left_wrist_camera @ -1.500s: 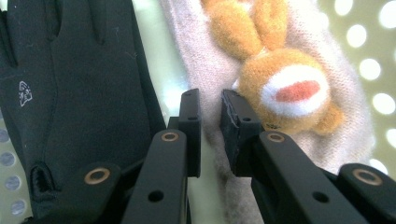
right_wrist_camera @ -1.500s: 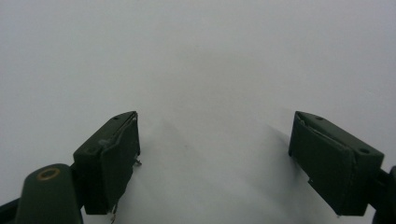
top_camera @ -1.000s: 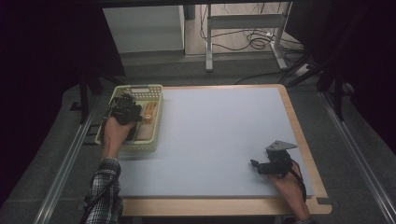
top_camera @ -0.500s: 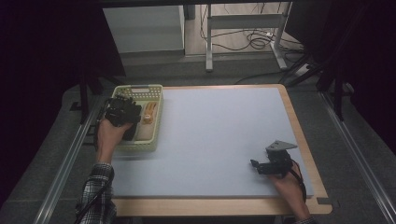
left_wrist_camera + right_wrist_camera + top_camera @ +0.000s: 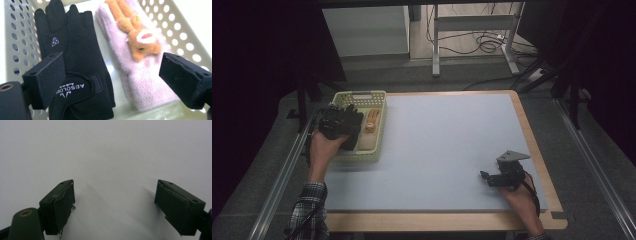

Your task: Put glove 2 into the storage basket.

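Note:
A pale green perforated basket (image 5: 377, 150) stands at the mat's left edge. In it lie a pair of black gloves (image 5: 75, 57) with white lettering and, beside them, a pink fleece mitten (image 5: 145, 82) bearing an orange bear (image 5: 371, 121). My left gripper (image 5: 112, 75) hovers low over the basket's left half (image 5: 339, 122), jaws wide apart, one over the black gloves' cuff and one over the mitten's edge, holding nothing. My right gripper (image 5: 486, 176) rests at the mat's near right, pointing left. Its jaws (image 5: 115, 205) stand open above bare mat.
A pale blue mat (image 5: 447, 140) covers the wooden-edged table (image 5: 534, 150). A metal rail (image 5: 282, 175) runs along the left side. Beyond the far edge stand a white cabinet (image 5: 364, 30), metal table legs (image 5: 435, 45) and floor cables (image 5: 484, 42).
My left gripper has drifted slightly left and nearer over the basket, and the forearm swung left. The right gripper has stayed put.

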Demonstrator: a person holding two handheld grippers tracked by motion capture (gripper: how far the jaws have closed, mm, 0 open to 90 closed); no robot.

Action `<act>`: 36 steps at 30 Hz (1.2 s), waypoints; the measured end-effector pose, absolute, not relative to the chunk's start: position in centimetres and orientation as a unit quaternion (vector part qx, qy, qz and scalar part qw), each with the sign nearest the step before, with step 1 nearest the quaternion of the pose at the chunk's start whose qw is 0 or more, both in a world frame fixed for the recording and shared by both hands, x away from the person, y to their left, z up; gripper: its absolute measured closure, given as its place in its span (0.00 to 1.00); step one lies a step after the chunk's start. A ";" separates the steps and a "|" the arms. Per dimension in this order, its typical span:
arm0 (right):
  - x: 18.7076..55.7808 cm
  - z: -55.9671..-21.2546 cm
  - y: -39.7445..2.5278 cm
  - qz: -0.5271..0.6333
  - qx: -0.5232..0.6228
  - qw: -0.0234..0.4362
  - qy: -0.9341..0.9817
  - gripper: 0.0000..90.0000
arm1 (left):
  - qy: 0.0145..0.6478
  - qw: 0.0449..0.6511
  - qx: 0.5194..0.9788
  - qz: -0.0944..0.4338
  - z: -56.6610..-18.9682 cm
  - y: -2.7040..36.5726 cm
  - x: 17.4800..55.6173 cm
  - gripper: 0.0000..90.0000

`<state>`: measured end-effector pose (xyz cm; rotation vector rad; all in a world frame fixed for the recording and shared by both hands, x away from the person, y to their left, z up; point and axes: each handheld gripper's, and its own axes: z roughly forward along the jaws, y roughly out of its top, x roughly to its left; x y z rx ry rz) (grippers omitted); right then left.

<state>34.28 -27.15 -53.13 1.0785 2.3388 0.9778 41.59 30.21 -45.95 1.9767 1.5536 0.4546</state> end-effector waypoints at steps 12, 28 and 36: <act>34.3 -53.1 -27.1 0.348 0.385 0.192 0.833 0.18 | 0.538 0.337 0.753 0.175 -44.8 29.1 38.8 0.03; 34.3 -53.1 -27.1 0.347 0.385 0.193 0.833 0.18 | 0.453 0.378 0.786 0.186 -44.1 22.9 35.5 0.00; 34.3 -53.1 -27.1 0.347 0.385 0.193 0.833 0.18 | 0.406 0.404 0.801 0.172 -45.0 19.3 33.6 0.00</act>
